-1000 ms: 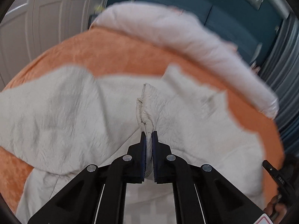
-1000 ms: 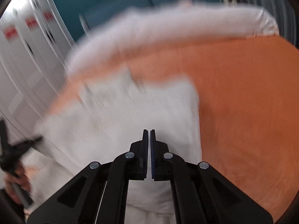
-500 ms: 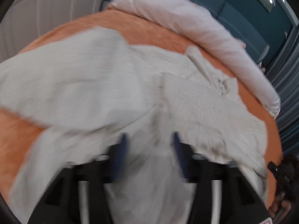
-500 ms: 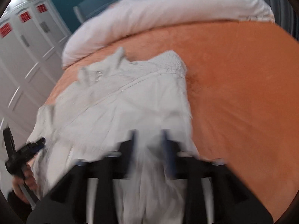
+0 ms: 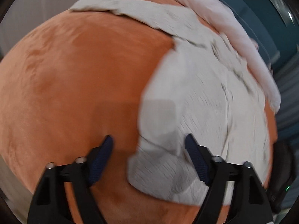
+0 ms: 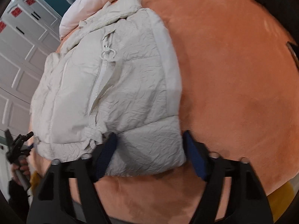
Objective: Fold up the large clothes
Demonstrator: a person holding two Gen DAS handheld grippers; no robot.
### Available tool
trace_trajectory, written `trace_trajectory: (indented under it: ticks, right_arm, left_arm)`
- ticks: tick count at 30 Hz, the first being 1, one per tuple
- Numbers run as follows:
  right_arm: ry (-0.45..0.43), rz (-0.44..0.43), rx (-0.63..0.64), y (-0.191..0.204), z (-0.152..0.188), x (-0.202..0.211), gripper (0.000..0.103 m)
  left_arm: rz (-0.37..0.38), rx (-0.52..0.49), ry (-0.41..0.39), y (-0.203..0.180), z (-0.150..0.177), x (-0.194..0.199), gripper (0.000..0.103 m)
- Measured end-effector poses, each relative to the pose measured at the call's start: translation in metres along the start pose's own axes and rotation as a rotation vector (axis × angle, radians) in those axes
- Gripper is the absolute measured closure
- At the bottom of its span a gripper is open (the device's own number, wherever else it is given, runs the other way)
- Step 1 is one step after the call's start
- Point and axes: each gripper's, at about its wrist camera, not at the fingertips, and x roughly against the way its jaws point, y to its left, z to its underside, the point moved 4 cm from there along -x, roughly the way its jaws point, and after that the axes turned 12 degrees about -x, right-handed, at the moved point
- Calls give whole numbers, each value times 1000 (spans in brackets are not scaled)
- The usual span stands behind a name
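Cream-white and crinkled, the jacket [image 6: 112,93] lies flat on the orange bedspread [image 6: 233,74], its collar toward the pale duvet [image 6: 84,9] at twelve o'clock and its hem nearest the two tools. One sleeve stretches away toward eleven o'clock in the left view, across bare orange.

The right claw [image 6: 149,145] hangs over the hem corner with its jaws apart, gripping nothing; the padded corner sits between the blue pads but they do not press on it. The left claw [image 5: 148,149] is released too, and its jaws are closing, with a loose flap of the jacket [image 5: 196,102] lying beneath and between them, untouched as far as I can see.

It looks puffy, light and soft, so it should bend easily but spring back and slide on its slick shell. I would pinch it at the firm edges: the hem band at six o'clock, the sleeve cuff or the shoulder seam, not the zipper ring [image 6: 108,54].
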Motion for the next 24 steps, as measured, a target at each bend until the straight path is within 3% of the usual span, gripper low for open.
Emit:
trace_trajectory:
  ticks: [1,2,4,9,14,16,19,22,23,24]
  right_arm:
    - [12,-14,1,8,-1,-1,74]
    - [11,-25,-4,13,-1,4,84]
    - [-28,-24,34,24,0,25,89]
    - [-53,-21,134,30,27,86,90]
    - [69,104,168,-11,103,105,88]
    - [121,156,169,-26,127,100,83]
    - [78,170,118,-35,127,115,75]
    - [-23,124,76,-24,101,140,69]
    - [-81,120,81,-18,88,147,62]
    - [-121,117,93,-12,80,150,59]
  left_arm:
    - [13,-23,22,-9,2,-2,67]
    - [11,-38,35,-15,4,0,82]
    - [21,-80,21,-26,5,16,99]
    - [40,-180,-4,-33,34,81,101]
    - [23,-250,159,-29,123,105,101]
    - [4,-272,184,-28,151,109,101]
    - [18,-209,136,-27,152,124,95]
    - [46,-126,49,-25,120,143,92]
    - [32,-122,1,-25,108,153,78]
    - [11,-118,-46,-23,98,159,46]
